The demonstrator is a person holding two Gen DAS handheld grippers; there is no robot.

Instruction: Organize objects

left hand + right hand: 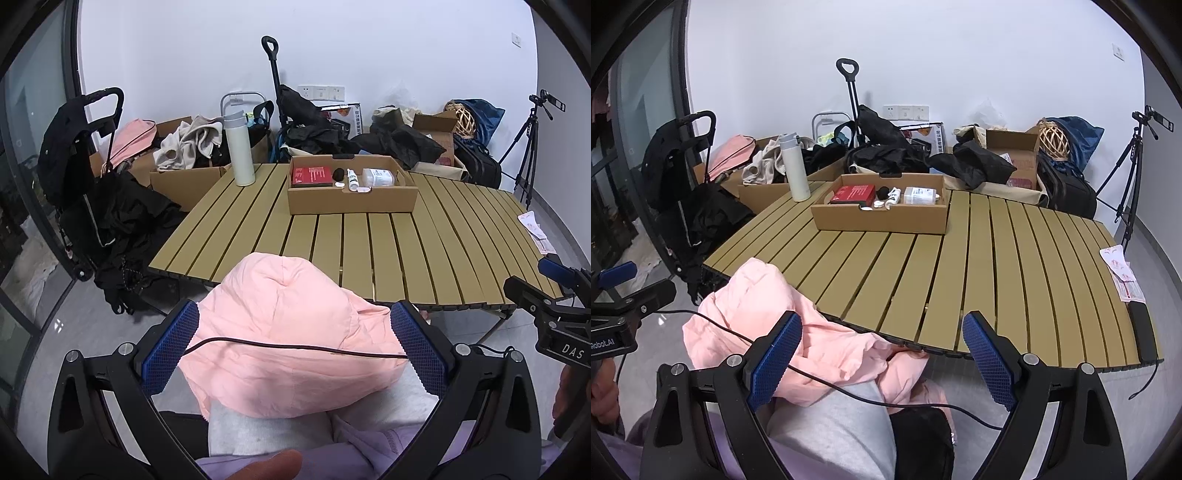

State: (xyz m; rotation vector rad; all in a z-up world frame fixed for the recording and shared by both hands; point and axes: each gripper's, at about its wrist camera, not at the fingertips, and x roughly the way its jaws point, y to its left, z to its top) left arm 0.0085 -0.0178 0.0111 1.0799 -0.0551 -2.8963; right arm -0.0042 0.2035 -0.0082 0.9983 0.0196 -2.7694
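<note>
While pink jacket [288, 332] overhangs table [369, 240] near edge, probably lap-supported.

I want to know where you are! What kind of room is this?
Probably a spare room at home used for storage: a slatted folding table, cardboard boxes of clothes on the floor by the wall, and a folded stroller.

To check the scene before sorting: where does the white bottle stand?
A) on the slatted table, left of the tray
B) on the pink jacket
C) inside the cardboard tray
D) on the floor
A: the white bottle stands upright on the slatted table, left of the cardboard tray.
</note>
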